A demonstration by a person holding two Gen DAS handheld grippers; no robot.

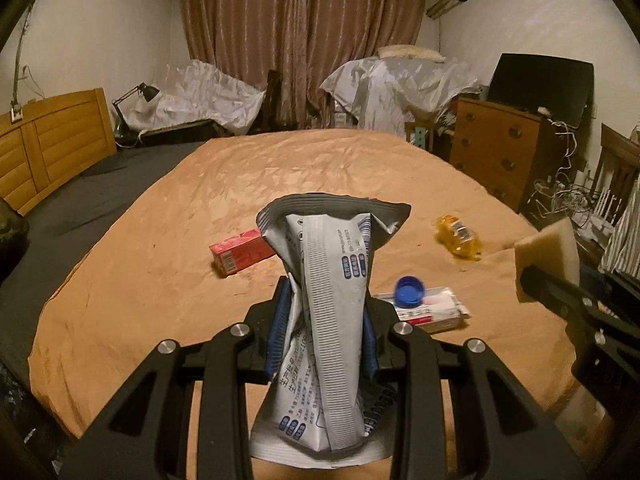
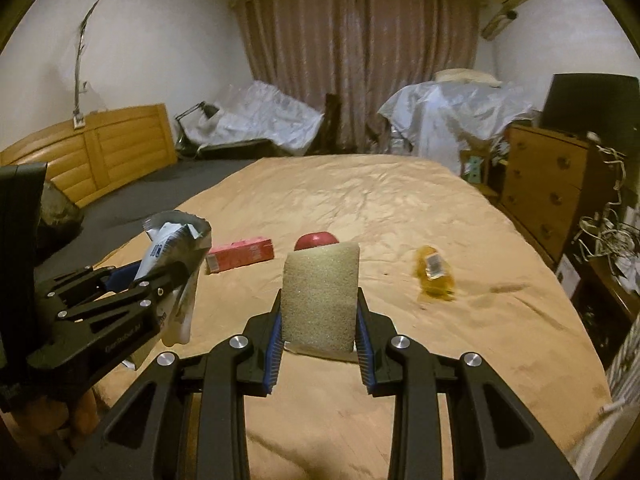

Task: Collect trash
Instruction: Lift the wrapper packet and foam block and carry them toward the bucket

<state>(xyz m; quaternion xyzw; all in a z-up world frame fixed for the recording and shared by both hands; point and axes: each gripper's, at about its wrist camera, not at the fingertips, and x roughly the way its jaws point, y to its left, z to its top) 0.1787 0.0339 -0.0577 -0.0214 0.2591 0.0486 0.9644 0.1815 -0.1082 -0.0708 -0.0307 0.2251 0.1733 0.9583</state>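
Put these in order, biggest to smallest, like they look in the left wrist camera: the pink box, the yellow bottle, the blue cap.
1. Pink box.
2. Yellow bottle, a bit smaller, though blurry.
3. Blue cap, smallest, though it lies nearest the camera.

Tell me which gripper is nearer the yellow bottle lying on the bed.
Right. The right gripper, clamping a sponge, hangs just left of the yellow bottle. The left gripper, clamping a crumpled wrapper, is farther left, beyond the right one.

Open tan bedspread (image 2: 360, 208) beyond red carton (image 2: 240, 258) and yellow bottle (image 2: 434, 276); dresser (image 2: 552, 184) rightward.
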